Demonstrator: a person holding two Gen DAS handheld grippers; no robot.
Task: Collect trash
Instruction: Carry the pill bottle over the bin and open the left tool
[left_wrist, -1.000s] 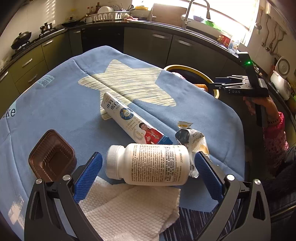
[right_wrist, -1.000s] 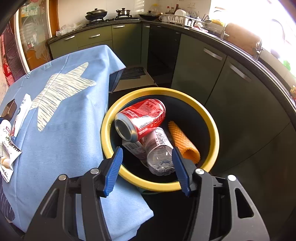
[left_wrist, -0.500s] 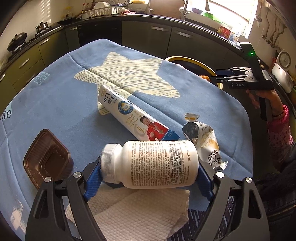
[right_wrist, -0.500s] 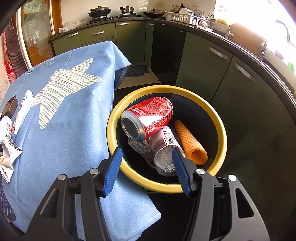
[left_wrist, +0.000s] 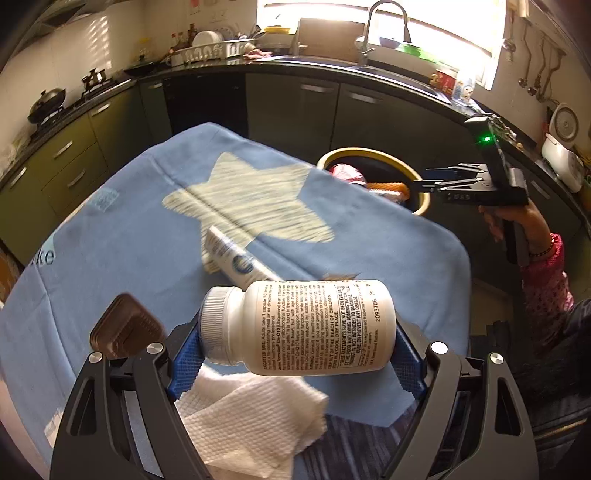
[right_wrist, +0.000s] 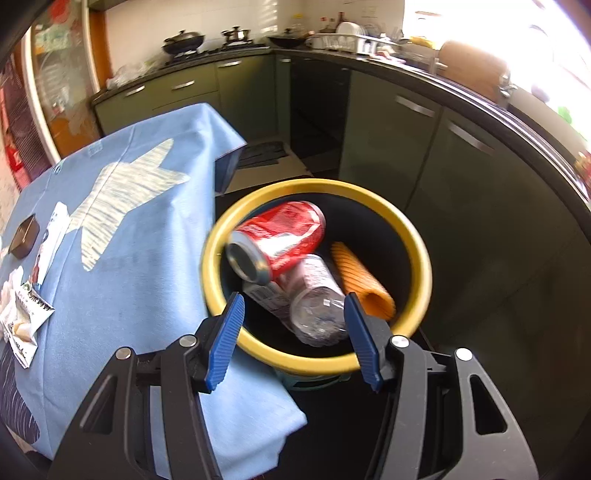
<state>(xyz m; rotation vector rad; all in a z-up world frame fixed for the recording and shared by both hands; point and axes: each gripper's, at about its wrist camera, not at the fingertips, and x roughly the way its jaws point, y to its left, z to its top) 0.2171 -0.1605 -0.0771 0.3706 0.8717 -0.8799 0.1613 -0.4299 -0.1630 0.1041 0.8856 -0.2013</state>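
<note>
Between ribbed blue jaws — smooth white cylindrical bottle.

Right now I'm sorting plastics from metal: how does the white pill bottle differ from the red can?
The white pill bottle is opaque plastic with a ribbed cap on; the red can is metal with an open top. The bottle is clamped end to end in the left claw, above the table; the can already lies in the yellow-rimmed bin. Both lie sideways.

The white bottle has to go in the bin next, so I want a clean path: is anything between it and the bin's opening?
Nothing visible blocks it. The bottle is clamped in the left gripper, above the cloth. The right gripper hovers at the bin rim, jaws empty.
</note>
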